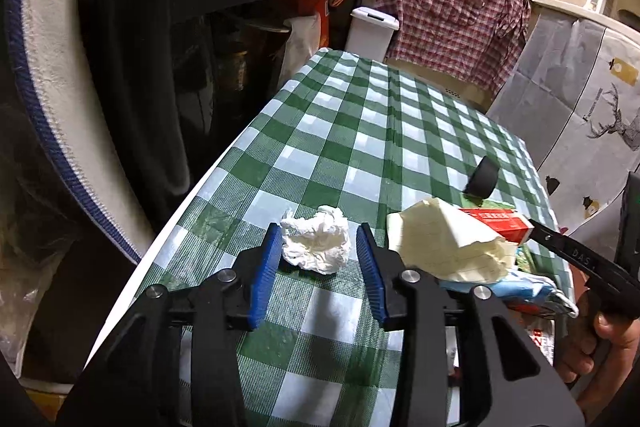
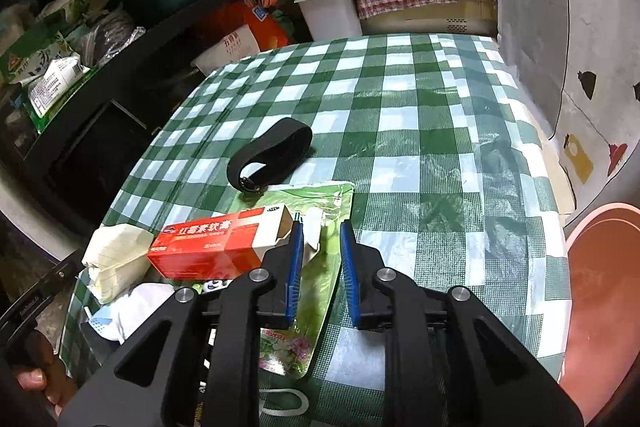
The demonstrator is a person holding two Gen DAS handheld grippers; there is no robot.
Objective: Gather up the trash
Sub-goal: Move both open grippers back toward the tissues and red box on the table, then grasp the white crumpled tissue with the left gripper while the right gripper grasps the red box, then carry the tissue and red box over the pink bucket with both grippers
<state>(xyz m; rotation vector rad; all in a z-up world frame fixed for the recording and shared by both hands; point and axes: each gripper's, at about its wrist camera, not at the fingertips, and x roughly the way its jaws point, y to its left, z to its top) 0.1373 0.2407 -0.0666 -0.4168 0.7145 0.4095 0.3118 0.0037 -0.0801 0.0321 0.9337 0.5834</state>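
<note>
A: Left wrist view. The left gripper [image 1: 317,259] stands wide, its blue pads [image 1: 264,267] flanking the crumpled tissue [image 1: 316,245] on the checked tablecloth [image 1: 360,131]; neither pad looks to touch it yet. Advice?

B: Keep the wad centred, close evenly, lift straight. It will compress, so close fully.

A: Right wrist view. The right gripper [image 2: 320,259] is moderately open and empty, over the green wrapper [image 2: 316,291], with the red carton [image 2: 224,243] just beside one finger.

B: It should pinch the wrapper's raised white fold; flat film slips. The pink bin [image 2: 600,307] at the table edge is likely the destination.
</note>
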